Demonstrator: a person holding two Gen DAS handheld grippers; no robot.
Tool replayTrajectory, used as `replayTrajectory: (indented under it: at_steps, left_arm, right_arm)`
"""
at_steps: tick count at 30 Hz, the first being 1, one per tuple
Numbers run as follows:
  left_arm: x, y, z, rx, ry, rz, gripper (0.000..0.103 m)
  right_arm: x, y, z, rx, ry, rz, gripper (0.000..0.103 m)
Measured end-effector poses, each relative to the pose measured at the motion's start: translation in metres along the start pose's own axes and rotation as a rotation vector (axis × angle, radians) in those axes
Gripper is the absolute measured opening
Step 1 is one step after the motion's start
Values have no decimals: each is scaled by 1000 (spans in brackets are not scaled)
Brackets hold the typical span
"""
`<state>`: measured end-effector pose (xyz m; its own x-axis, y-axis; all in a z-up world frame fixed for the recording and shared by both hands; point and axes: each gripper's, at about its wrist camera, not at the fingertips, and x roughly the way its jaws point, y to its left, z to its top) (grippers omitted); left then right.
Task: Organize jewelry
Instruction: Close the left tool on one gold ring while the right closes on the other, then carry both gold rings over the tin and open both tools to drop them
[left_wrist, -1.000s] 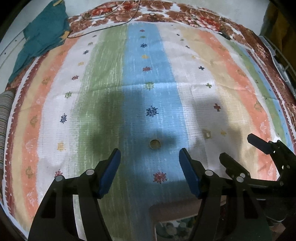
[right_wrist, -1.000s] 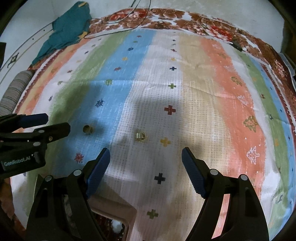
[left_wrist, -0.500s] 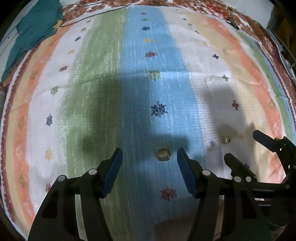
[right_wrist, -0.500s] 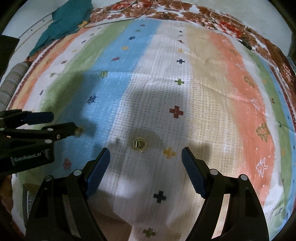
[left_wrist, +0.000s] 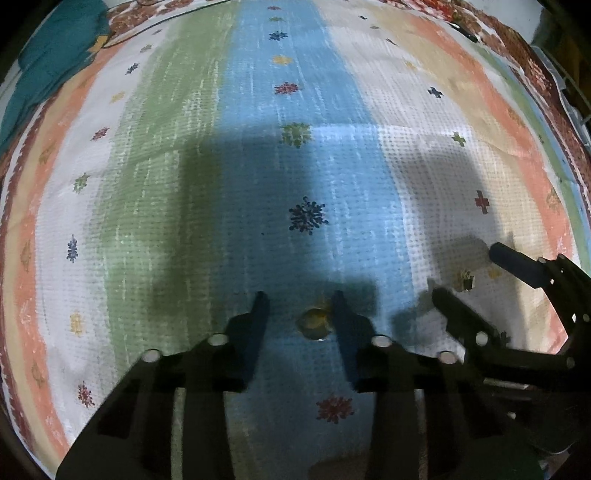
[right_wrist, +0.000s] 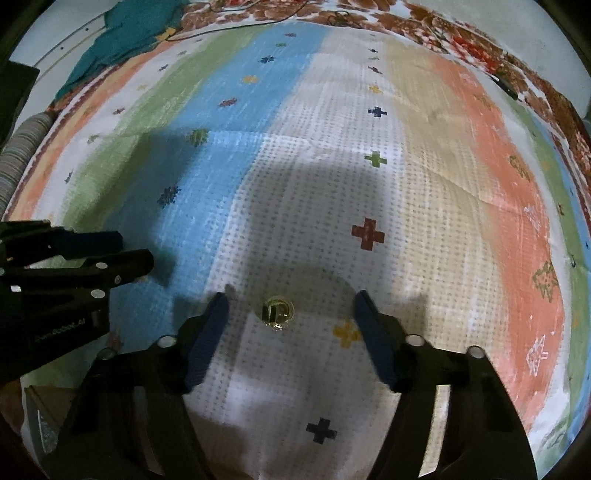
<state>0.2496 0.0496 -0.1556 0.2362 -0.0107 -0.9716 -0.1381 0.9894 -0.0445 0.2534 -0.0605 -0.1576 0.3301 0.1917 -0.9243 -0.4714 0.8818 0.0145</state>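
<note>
Two small gold rings lie on a striped cloth. In the left wrist view, one gold ring (left_wrist: 313, 322) lies on the blue stripe between the tips of my open left gripper (left_wrist: 300, 306), close to the right finger. In the right wrist view, the second gold ring (right_wrist: 277, 312) lies on the white stripe between the tips of my open right gripper (right_wrist: 290, 306). The second ring (left_wrist: 466, 278) also shows in the left wrist view, between the right gripper's fingers (left_wrist: 454, 306). The left gripper (right_wrist: 129, 254) shows at the left of the right wrist view.
The striped cloth (right_wrist: 424, 184) with small embroidered motifs covers the whole surface. A teal cloth (right_wrist: 118, 40) and a black cable (right_wrist: 240, 26) lie at the far edge. A corner of a box (right_wrist: 40, 424) shows at the bottom left.
Both grippers have moved forward and down toward the cloth. Each ring now lies between its gripper's fingertips. The left gripper's jaws have narrowed a little around its ring.
</note>
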Motion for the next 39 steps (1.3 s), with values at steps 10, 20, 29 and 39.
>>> replayTrajectory:
  at_steps: [10,20,29,39]
  left_arm:
    - [-1,-5,-6,3,8,4,18]
    - [-30,-13,-17,51,-59,26,18]
    - [-64,-15,-25,70,-118,4,18]
    - [-104,-24,-44,79,-194,-43,18]
  right_arm:
    - [-3,-3,-1,33,10,42,17]
    - [-27,-3,-6,49,-44,47,17]
    - [-64,-2,-17,62,-106,36,17]
    - [-106,4,-28,63,-196,16,17]
